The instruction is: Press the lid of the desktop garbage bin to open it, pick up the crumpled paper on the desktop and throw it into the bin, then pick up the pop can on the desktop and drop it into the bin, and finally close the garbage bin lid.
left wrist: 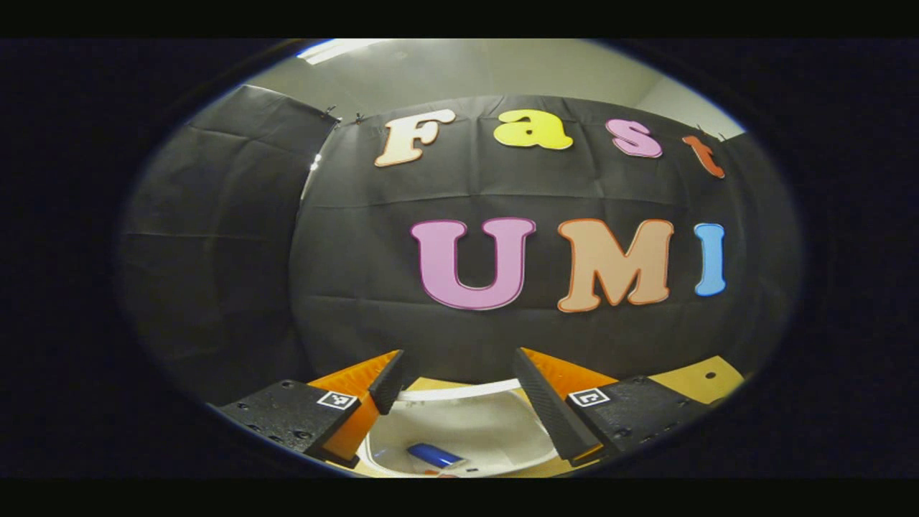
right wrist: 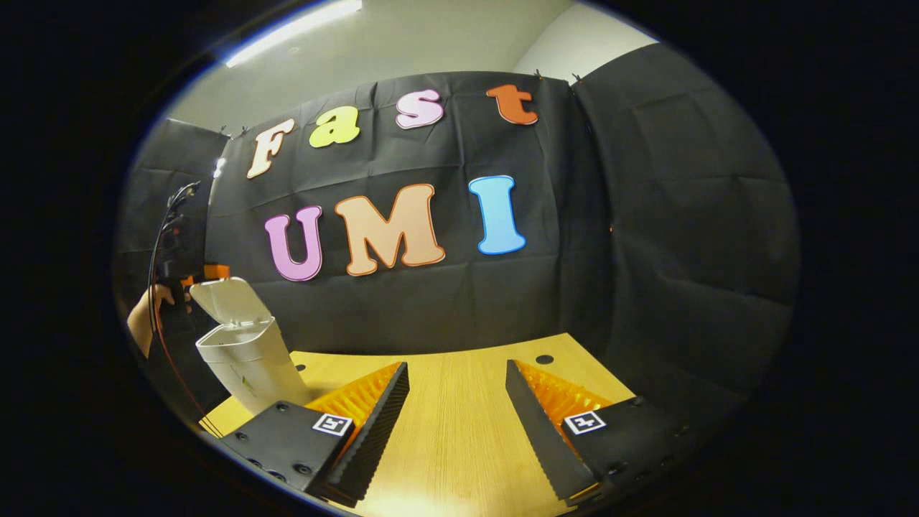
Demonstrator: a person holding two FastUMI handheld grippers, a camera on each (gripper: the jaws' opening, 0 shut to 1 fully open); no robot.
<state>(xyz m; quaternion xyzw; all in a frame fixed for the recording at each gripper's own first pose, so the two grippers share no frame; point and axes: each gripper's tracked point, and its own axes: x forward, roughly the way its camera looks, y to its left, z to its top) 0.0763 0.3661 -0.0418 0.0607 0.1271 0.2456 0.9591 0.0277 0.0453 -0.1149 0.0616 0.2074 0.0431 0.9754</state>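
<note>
Left gripper: jaws released, spread wide, nothing between them. Positioned directly above the open mouth of the white plastic desktop garbage bin, whose curved far rim runs across the gap from one fingertip to the other. Inside the bin, below the gap and nearer the left finger, a blue cylindrical pop can lying on its side against the white interior; a small pale and reddish object just beside its lower end, too small to identify. Crumpled paper not made out with certainty. Strips of light wooden desktop visible beyond the right finger.

Right gripper: jaws released, wide apart, empty. Bare wood-grain desktop between and ahead of the fingers, with a small dark round hole in the surface beyond the right fingertip.

In the right gripper view, the garbage bin standing on the desktop well off to the left of the left finger, body leaning in the fisheye picture. White hinged lid raised, tilted back above the opening. Behind the lid, a hand holding the other gripper, with dark cables rising above it; jaw state of that tool not readable from this view.
</note>
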